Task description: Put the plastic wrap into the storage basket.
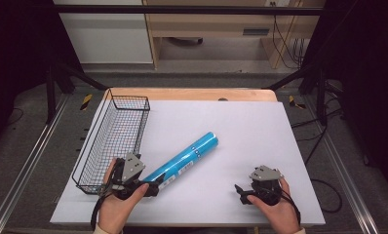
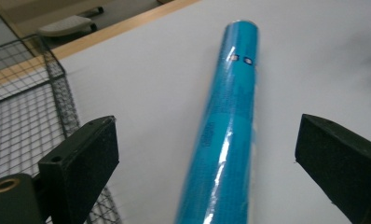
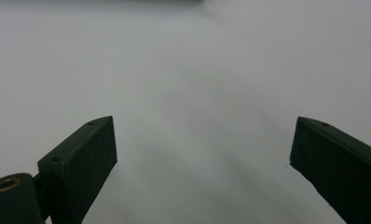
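Note:
A shiny blue roll point(image 1: 184, 160) lies slantwise on the white table sheet point(image 1: 241, 131), its far end toward the middle and its near end at my left gripper point(image 1: 150, 187). In the left gripper view the blue roll point(image 2: 225, 135) runs up between the two wide-apart jaws, which do not touch it; the left gripper point(image 2: 204, 158) is open around its near end. My right gripper point(image 1: 241, 191) rests at the front right, held by a hand, and points left. Seen from its own camera, the right gripper point(image 3: 202, 158) is open over bare white sheet.
A black wire basket point(image 1: 115, 141) stands along the sheet's left edge, right beside my left hand; the wire basket point(image 2: 25, 116) also lies left of the left jaw. A wooden table edge point(image 1: 192, 93) runs along the back. Dark frame posts flank the table.

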